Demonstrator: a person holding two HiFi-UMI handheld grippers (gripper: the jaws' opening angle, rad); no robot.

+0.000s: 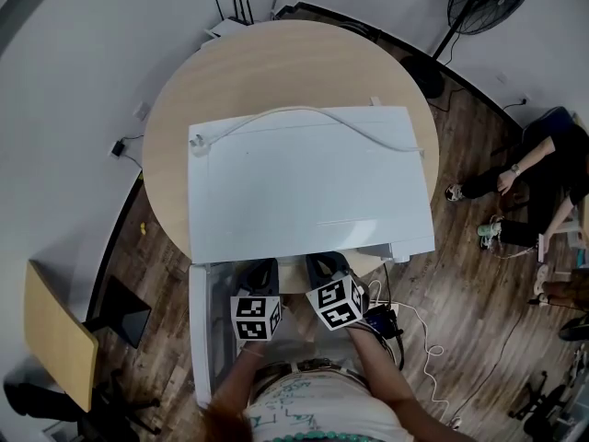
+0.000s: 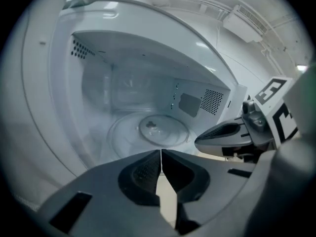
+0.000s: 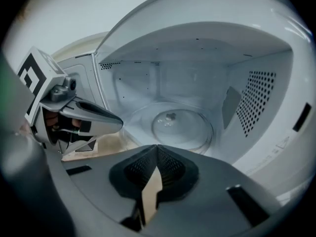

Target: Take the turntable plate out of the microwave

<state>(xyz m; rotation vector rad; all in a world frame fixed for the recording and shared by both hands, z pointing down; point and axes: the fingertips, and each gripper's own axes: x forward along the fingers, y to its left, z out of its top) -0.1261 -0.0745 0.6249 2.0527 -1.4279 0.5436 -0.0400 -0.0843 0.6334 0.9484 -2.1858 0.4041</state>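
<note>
round wooden table [image 1: 175, 109]; white microwave [image 1: 304, 182] on top, door [image 1: 204, 339] swung open; glass turntable plate [image 3: 181, 125] flat on cavity floor; left gripper [image 2: 161, 153], right gripper [image 3: 157, 148] both clenched empty, side by side at opening, clear of plate

Glass turntable plate [image 3: 181, 127] (glossy, clear) inside smooth-walled microwave [image 1: 304, 191]

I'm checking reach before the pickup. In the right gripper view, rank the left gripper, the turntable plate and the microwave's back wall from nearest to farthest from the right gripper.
1. Left gripper, close beside the right gripper, on its left.
2. Turntable plate, straight ahead, lying flat.
3. Microwave's back wall, behind the plate, farthest.
</note>
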